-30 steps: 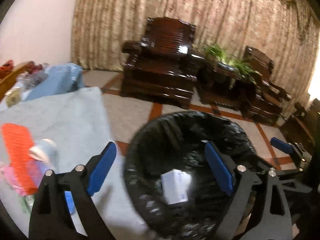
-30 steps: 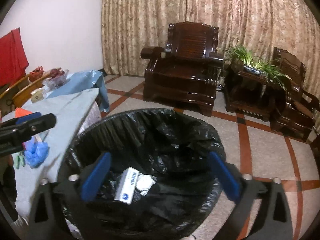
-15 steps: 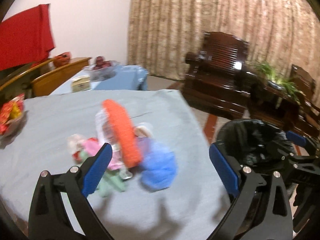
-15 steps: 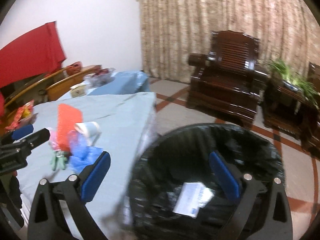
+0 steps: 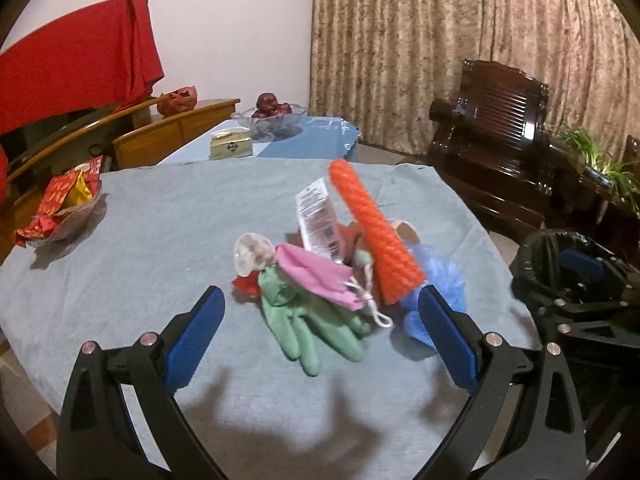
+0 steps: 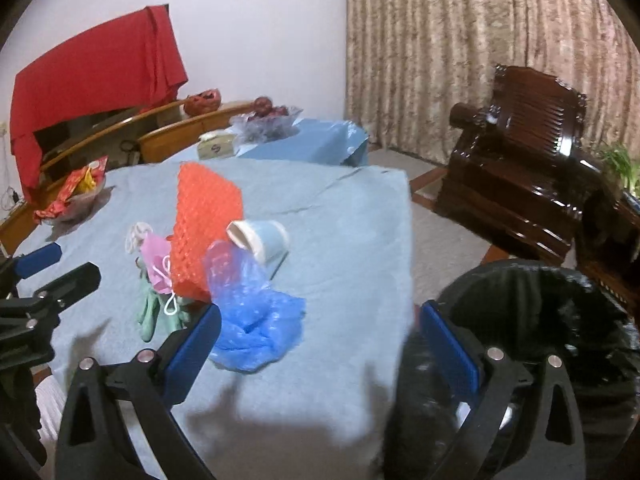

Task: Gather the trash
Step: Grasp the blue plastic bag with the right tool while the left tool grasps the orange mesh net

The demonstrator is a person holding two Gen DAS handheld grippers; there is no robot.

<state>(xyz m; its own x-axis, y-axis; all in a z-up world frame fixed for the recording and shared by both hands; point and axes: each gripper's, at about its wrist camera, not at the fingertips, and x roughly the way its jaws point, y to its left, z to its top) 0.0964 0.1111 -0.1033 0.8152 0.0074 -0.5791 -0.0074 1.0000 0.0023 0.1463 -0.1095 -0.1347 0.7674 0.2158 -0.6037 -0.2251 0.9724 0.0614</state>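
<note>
My left fingers [image 5: 320, 334] stand wide apart above the near part of the desk [image 5: 160, 240], holding nothing, their shadow falling on the grey-blue cloth below. My right fingers [image 6: 320, 344] are just as wide and empty, hanging over the desk's right edge, with the left blue pad over the cloth and the right one before the bin [image 6: 540, 320]. Just ahead of my left fingers lies the trash in one heap: a green glove [image 5: 316, 328] nearest, its fingers pointing toward me, a pink mask [image 5: 316, 276] with a white loop lying across it, and a crumpled blue bag [image 5: 436, 292] to the right, beside my right-hand pad. From the right wrist that blue bag [image 6: 256, 320] sits just past my left pad. Behind these a long orange mesh sleeve [image 5: 372, 232] leans up out of the heap, a printed label [image 5: 320, 220] tilts beside it, and a clear wad [image 5: 252, 252] lies at the left. A paper cup [image 6: 260, 238] lies on its side, touching the sleeve. The black-lined bin stands on the floor right of the desk. Farther off, a bowl of red packets [image 5: 64, 208] sits at the desk's left edge, and beyond are a fruit bowl [image 5: 272, 114], a dark armchair [image 5: 500, 140] and curtains [image 5: 440, 40].
</note>
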